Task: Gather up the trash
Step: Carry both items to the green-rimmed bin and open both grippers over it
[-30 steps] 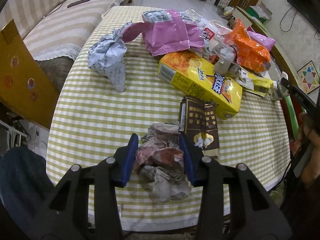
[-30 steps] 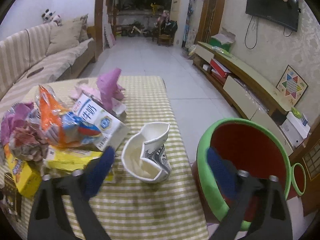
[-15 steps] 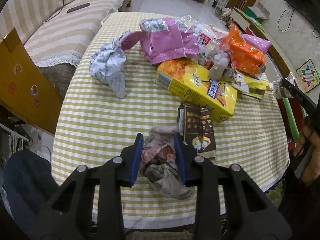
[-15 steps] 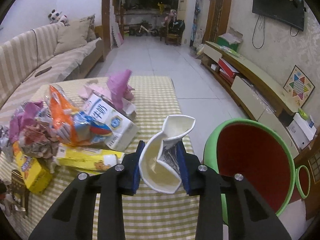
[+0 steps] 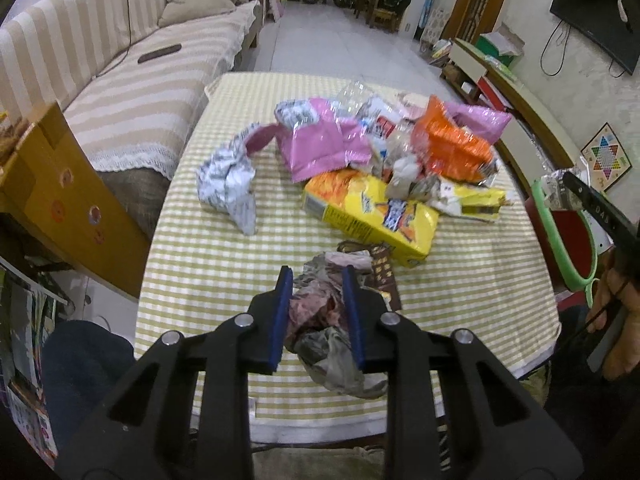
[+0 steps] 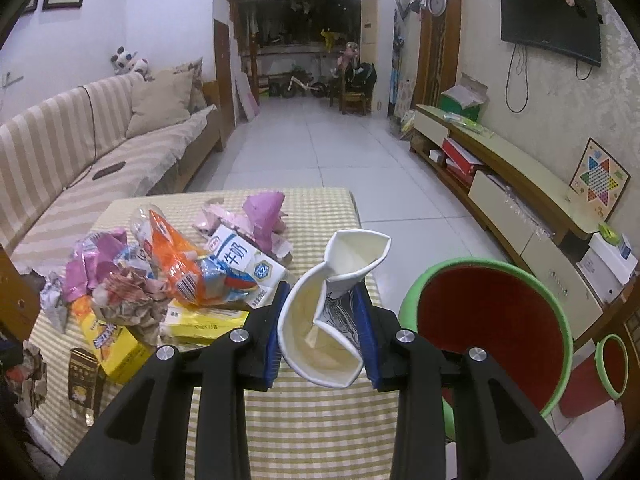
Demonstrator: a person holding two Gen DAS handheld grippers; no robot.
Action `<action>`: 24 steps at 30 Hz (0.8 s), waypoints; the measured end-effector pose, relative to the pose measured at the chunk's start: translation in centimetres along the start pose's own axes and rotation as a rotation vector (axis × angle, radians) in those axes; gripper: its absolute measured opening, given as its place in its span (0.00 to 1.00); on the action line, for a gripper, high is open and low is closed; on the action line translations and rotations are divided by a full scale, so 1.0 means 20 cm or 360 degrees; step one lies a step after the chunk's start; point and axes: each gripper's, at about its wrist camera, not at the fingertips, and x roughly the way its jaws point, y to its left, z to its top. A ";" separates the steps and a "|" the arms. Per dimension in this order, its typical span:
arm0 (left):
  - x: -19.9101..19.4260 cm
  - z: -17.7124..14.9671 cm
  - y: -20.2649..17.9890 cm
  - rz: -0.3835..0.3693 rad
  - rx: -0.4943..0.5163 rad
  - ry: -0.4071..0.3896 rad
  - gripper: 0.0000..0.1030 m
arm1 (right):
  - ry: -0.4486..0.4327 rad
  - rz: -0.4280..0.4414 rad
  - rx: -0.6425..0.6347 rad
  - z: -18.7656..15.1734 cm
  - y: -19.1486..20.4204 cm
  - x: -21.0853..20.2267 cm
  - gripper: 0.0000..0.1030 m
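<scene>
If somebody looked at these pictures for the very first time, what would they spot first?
Probably the heap of bright trash on the far side of the striped table, with pink, orange and yellow wrappers. Next, the right claw squeezing a squashed white paper cup, beside the big red bin with a green rim at the table's right. The left claw pinches a crumpled paper wad at the near edge.

Both wrist views look forward, close above table [image 5: 224,264]; share trash pile [image 6: 168,280], sofa [image 5: 132,68].
</scene>
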 end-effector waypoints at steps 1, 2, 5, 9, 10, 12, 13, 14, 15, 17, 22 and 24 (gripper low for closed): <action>-0.01 0.01 0.00 -0.0002 0.0002 -0.0012 0.24 | -0.0010 0.0002 0.0004 0.00 -0.01 -0.02 0.31; -0.03 0.03 -0.01 -0.0006 0.0004 -0.0027 0.24 | -0.0017 0.0005 0.0008 0.01 -0.02 -0.04 0.31; -0.08 0.07 -0.04 -0.0018 0.0025 -0.0070 0.24 | -0.0039 -0.0004 0.0019 0.02 -0.05 -0.07 0.31; -0.12 0.14 -0.13 -0.0058 0.0067 -0.0117 0.24 | -0.0071 -0.0028 0.0052 0.05 -0.12 -0.11 0.31; -0.13 0.16 -0.15 -0.0072 0.0077 -0.0125 0.24 | -0.0075 -0.0033 0.0060 0.06 -0.14 -0.12 0.31; -0.13 0.20 -0.21 -0.0104 0.0104 -0.0139 0.24 | -0.0092 -0.0051 0.0075 0.08 -0.19 -0.14 0.31; -0.13 0.22 -0.26 -0.0129 0.0128 -0.0145 0.24 | -0.0103 -0.0064 0.0083 0.09 -0.22 -0.15 0.31; -0.13 0.25 -0.30 -0.0150 0.0152 -0.0151 0.24 | -0.0112 -0.0075 0.0090 0.11 -0.25 -0.16 0.31; -0.13 0.26 -0.33 -0.0167 0.0169 -0.0154 0.24 | -0.0121 -0.0088 0.0097 0.11 -0.27 -0.17 0.31; -0.12 0.31 -0.44 -0.0224 0.0212 -0.0164 0.24 | -0.0140 -0.0125 0.0124 0.12 -0.35 -0.19 0.31; -0.11 0.39 -0.72 -0.0357 0.0358 -0.0199 0.24 | -0.0144 -0.0205 0.0185 0.12 -0.51 -0.21 0.31; -0.10 0.42 -0.83 -0.0412 0.0405 -0.0200 0.24 | -0.0135 -0.0231 0.0207 0.11 -0.58 -0.22 0.31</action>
